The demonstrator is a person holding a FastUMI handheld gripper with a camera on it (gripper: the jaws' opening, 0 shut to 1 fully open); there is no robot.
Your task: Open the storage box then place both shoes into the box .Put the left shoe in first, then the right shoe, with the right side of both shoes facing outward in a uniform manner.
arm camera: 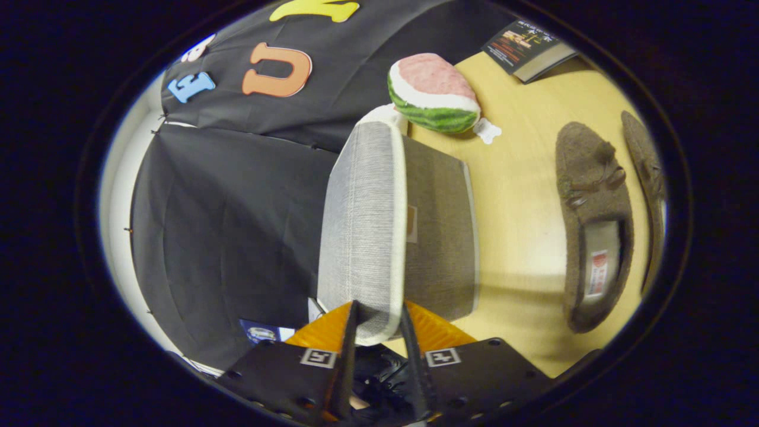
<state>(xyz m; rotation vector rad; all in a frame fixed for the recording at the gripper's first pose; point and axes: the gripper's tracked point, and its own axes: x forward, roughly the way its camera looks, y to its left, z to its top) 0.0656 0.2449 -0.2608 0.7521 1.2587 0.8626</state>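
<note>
- Gripper: fingers close together, clamped on the white-trimmed edge of the storage box lid. One finger on each face of the lid, both pressing.
- Lid is grey woven fabric, swung up off the box; its outer face is toward the booth wall, its inner face toward the tabletop.
- Storage box: same grey fabric, a small tan tab on the face next to the lid. It sits just ahead of the fingers on the tabletop.
- Camera is rolled sideways, so the tabletop runs along one side of the view.
- Two brown fuzzy shoes beside the box, well apart from it: near shoe shows its bow and light insole; far shoe is partly cut off behind it.
- Watermelon plush near the box's far end, a small white tag beside it.
- Book at the far tabletop corner.
- Black cloth wall on the other side.
</note>
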